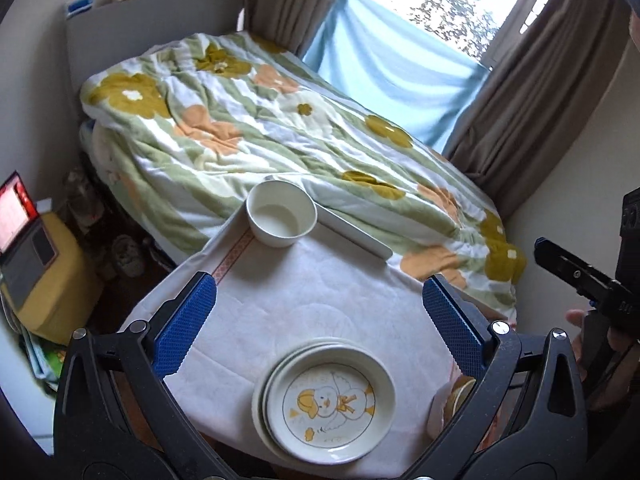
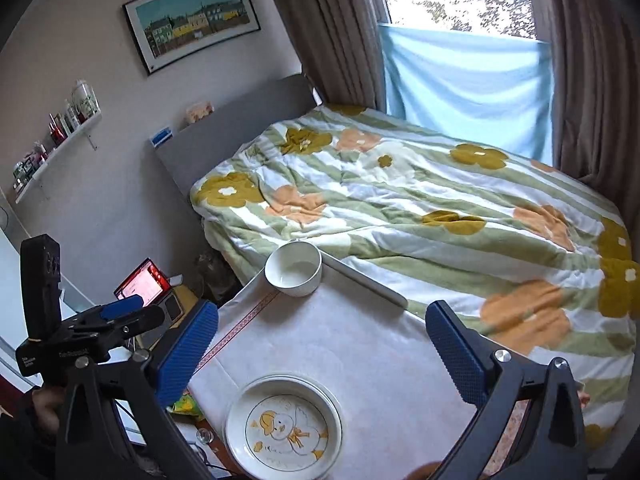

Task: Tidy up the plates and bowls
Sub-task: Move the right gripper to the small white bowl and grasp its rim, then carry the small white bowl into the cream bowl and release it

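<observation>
left hand-held gripper [image 1: 320, 328]: jaws spread wide, nothing between the blue pads, held above the tabletop and tilted down at it.
right hand-held gripper [image 2: 322, 350]: jaws equally wide, empty, also above the tabletop; it shows at the right edge of the left wrist view.
stack of plates [image 1: 325, 400]: just below and between the left hand-held gripper's fingers, near its base; top plate carries a yellow duck print; under the right hand-held gripper it sits toward the left finger.
bowl [image 1: 282, 213]: white, upright, empty, well ahead of both hand-held grippers at the tabletop's far edge, apart from the plates.
tabletop [image 1: 320, 280]: covered in a white cloth, bare between plates and bowl.
bed [image 1: 248, 120]: beyond the bowl, under a flowered quilt.
laptop [image 1: 20, 232]: far to the left of the left hand-held gripper, screen lit.
</observation>
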Tool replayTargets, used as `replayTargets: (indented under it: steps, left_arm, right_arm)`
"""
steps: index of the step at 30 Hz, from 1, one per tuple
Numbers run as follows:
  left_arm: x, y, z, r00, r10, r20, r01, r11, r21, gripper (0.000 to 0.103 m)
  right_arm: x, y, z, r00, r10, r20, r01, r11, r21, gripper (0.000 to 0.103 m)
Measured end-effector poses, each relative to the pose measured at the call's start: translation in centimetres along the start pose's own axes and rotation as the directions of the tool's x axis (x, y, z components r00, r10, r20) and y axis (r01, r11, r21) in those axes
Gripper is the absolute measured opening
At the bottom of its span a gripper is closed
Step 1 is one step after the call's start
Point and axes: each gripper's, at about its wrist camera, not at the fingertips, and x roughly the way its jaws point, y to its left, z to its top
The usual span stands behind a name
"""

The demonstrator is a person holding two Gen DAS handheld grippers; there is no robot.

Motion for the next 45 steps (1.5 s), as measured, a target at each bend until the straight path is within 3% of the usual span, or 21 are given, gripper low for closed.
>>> replayTargets:
  steps: [3,5,7,11,15,18,20,22,24,27,31,36,45]
  left_arm:
    - [3.6,3.3,2.3,0.998,-0.028,-0.054,0.023,0.995,-0.097,0.102]
    - [6.9,5.1,3.5,0.994,-0.060,-0.092,0.046,0.987,-0.151,0.100]
    - [10.6,6.5,4.3,0.988,-0.075,-0.133,0.048,0.979,-0.196,0.093]
    - [18.3,8.5,4.4,0.967,-0.080,-0.243,0.024,0.974,-0.226,0.069]
    - [24.5,10.4,3.9,0.946,-0.070,-0.317,-0.004,0.974,-0.226,0.051]
    - [27.4,11.6,4.1,0.936,-0.070,-0.345,-0.012,0.973,-0.232,0.050]
    - [28.5,11.9,4.4,0.934,-0.061,-0.352,-0.017,0.976,-0.216,0.044]
    - [29.3,12.0,4.6,0.932,-0.053,-0.358,-0.022,0.979,-0.202,0.039]
    - [29.4,12.1,4.8,0.932,-0.046,-0.359,-0.026,0.981,-0.194,0.023]
    - [29.6,11.7,5.1,0.932,-0.031,-0.361,-0.030,0.986,-0.162,0.021]
    - [29.6,11.0,5.2,0.934,0.013,-0.358,-0.056,0.992,-0.112,0.021]
    - [29.4,10.1,5.1,0.934,0.051,-0.354,-0.072,0.996,-0.046,0.020]
    - [27.1,8.6,5.1,0.948,0.048,-0.315,-0.051,0.999,-0.002,0.021]
  right_arm:
    - [6.0,0.6,2.5,0.994,0.017,-0.109,-0.020,0.999,-0.028,0.102]
    - [10.9,0.4,3.7,0.981,0.038,-0.191,-0.041,0.999,-0.011,0.095]
    - [16.1,0.1,4.4,0.961,0.069,-0.268,-0.067,0.998,0.019,0.079]
    - [23.9,-0.6,4.6,0.925,0.093,-0.367,-0.077,0.995,0.058,0.074]
    - [29.4,-1.7,3.7,0.893,0.127,-0.431,-0.084,0.989,0.118,0.059]
    - [32.9,-2.3,2.7,0.873,0.148,-0.465,-0.084,0.984,0.156,0.052]
    - [34.0,-2.5,2.2,0.862,0.164,-0.480,-0.089,0.980,0.175,0.046]
    - [35.0,-2.6,1.8,0.851,0.174,-0.496,-0.093,0.979,0.183,0.033]
    - [35.7,-2.5,1.6,0.843,0.184,-0.505,-0.100,0.977,0.190,0.027]
    - [35.8,-2.6,1.5,0.846,0.174,-0.503,-0.094,0.979,0.181,0.017]
    - [35.9,-2.8,1.5,0.848,0.179,-0.499,-0.098,0.978,0.184,0.016]
    - [35.5,-2.4,1.4,0.866,0.150,-0.476,-0.093,0.985,0.142,0.016]
    - [33.5,-2.3,1.4,0.891,0.150,-0.428,-0.093,0.984,0.149,0.016]
